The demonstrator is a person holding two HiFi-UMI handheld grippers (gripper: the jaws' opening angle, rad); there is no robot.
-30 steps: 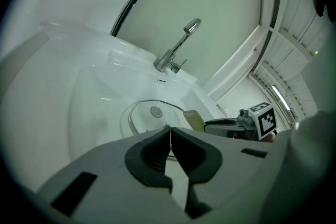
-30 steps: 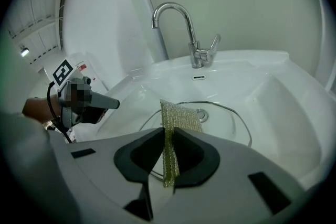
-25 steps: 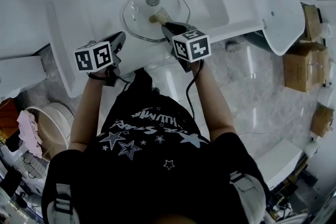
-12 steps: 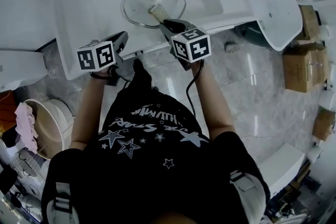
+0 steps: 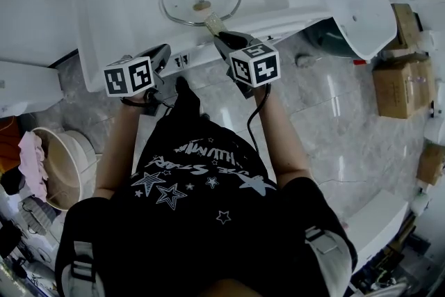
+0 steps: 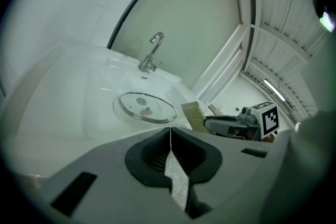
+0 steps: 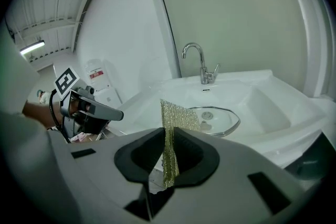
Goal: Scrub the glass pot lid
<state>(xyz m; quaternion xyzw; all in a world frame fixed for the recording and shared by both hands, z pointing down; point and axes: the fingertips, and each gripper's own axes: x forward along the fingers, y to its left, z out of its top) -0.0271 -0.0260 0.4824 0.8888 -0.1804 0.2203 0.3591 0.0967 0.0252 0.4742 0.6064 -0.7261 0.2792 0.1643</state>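
Glass pot lid (image 5: 200,0) laid in sink (image 5: 125,3). Gold scrub pad (image 7: 177,115) pinched by right gripper (image 7: 167,139), near lid. Left gripper (image 6: 170,139) pressed together, empty.

The sink (image 5: 104,17) basin lies open from above, its middle filled by the glass lid (image 5: 201,0). A faucet (image 6: 151,52) stands behind.

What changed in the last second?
The right gripper has pulled back toward the person, taking the pad from the middle of the lid to its near rim. Unchanged: its jaws shut on the pad, the left gripper shut and empty by the front edge of the sink, the lid in the basin.
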